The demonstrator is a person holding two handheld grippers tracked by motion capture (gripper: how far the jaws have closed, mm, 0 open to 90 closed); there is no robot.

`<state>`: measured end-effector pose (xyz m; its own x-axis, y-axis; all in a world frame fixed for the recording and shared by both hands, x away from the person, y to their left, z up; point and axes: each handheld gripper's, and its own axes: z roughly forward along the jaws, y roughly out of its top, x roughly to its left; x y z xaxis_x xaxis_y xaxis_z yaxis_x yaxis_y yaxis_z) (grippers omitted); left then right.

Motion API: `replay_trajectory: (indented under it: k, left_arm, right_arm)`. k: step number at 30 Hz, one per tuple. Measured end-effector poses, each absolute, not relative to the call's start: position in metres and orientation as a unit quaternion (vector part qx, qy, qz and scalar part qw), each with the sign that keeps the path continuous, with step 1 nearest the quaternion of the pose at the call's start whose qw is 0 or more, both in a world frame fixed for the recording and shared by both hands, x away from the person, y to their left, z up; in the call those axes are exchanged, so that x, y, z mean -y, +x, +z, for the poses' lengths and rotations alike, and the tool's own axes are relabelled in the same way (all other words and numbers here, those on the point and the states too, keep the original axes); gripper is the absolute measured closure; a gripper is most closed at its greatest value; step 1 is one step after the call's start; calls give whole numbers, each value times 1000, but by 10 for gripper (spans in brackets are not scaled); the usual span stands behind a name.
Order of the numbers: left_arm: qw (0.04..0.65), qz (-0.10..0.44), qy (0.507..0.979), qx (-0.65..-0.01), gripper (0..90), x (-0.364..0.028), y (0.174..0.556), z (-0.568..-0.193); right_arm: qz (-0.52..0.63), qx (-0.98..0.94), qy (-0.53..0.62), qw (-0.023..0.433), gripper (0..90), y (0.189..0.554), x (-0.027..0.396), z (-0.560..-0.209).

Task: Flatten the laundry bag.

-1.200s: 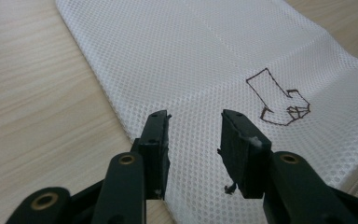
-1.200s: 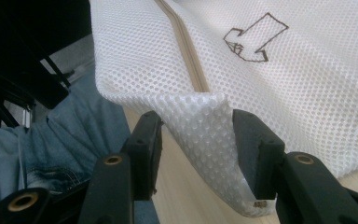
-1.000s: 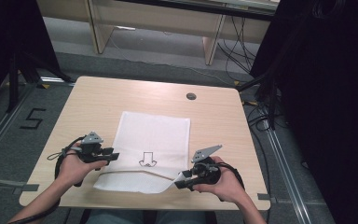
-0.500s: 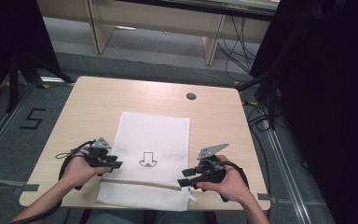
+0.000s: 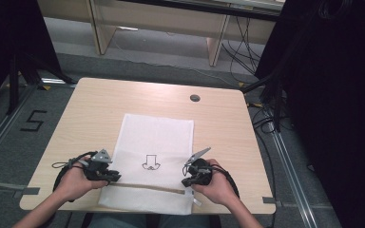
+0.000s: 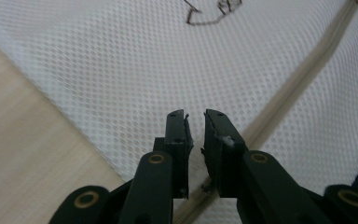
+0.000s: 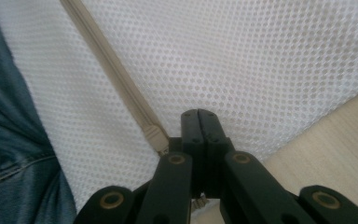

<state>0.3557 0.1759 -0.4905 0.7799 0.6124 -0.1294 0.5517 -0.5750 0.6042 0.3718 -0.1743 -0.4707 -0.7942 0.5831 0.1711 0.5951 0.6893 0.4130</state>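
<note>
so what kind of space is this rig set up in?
Probably a lab or test bay, not a home: a bare wooden table on a taped floor marked "5", cables trailing behind, black curtains at the sides.

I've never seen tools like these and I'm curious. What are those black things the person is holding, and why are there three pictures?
Those are two-jaw tools, one in each hand. The person squeezes them to pinch things, like big tweezers. One picture comes from a camera above the wooden table, looking down. There you see the left hand-held gripper and the right hand-held gripper. The other two pictures come from small cameras riding on each tool, looking along its black jaws.

On the table lies a white mesh bag with a beige zipper across its near end and a small drawing in the middle. The right tool's jaws have just closed and look shut beside the zipper's end, at the bag's edge. The left tool's jaws have been closing over the zipper at the other side, with a narrow gap left between them.
</note>
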Motion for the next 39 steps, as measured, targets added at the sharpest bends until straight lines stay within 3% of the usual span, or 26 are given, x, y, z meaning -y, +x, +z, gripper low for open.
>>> replay_trajectory:
  k: [9, 20, 21, 24, 31, 39]
  left_arm:
    - [280, 45, 910, -302, 807, -171, 359, -496]
    - [297, 53, 895, -327, 806, -167, 363, -499]
    - [280, 59, 908, -305, 806, -170, 366, -496]
    - [300, 59, 892, -332, 805, -167, 366, -499]
    - [281, 50, 904, -319, 787, -169, 363, -495]
    - [334, 67, 874, -347, 721, -173, 363, -492]
  right_arm:
    - [-200, 917, -344, -9, 900, 380, 172, -482]
    - [-214, 906, -366, -13, 900, 389, 175, -484]
    - [-213, 907, -363, -17, 900, 390, 175, -484]
    - [-218, 905, -365, -15, 900, 392, 175, -484]
    - [-242, 899, -363, -33, 863, 392, 180, -482]
    - [-289, 879, -376, -55, 796, 382, 191, -469]
